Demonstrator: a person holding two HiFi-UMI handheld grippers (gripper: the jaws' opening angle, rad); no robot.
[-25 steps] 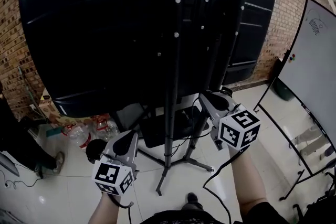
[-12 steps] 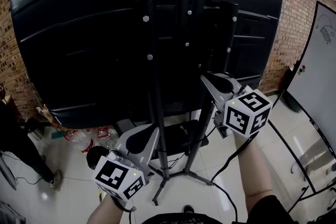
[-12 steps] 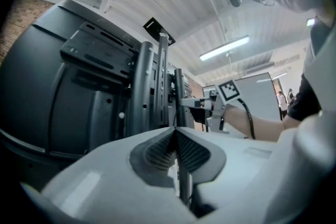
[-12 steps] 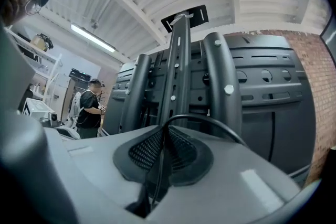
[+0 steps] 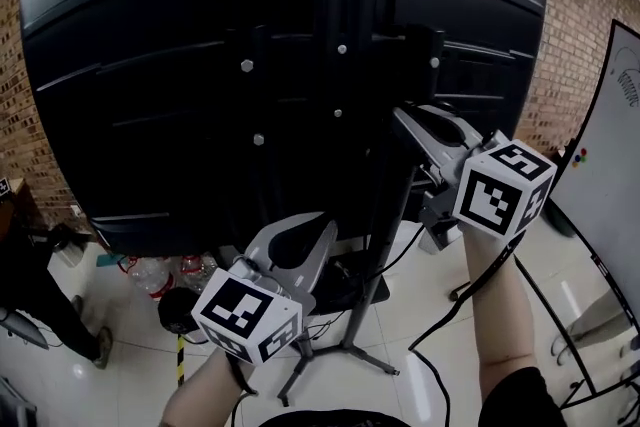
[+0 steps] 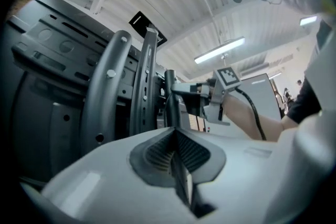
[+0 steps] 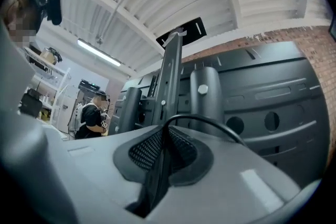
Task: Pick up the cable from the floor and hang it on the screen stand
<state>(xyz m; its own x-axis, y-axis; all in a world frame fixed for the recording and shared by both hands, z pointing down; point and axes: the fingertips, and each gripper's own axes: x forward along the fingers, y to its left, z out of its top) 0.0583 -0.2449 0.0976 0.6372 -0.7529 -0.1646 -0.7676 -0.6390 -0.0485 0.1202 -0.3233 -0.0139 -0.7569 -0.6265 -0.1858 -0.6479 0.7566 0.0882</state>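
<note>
1. Right gripper (image 5: 408,118): jaws nearly closed, clamped on the black cable (image 7: 200,116), which arches out from between the pads.
2. Left gripper (image 5: 315,233): jaws pressed together; no held item discernible.
3. Both grippers are up beside the screen stand (image 5: 388,205), behind the black screen (image 5: 150,65).
4. The cable sits at the stand's uprights, off the floor at the grip.

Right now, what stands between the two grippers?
A dark stand post rises between the left gripper and the right gripper. It shows in the head view, and in the left gripper view too.
</note>
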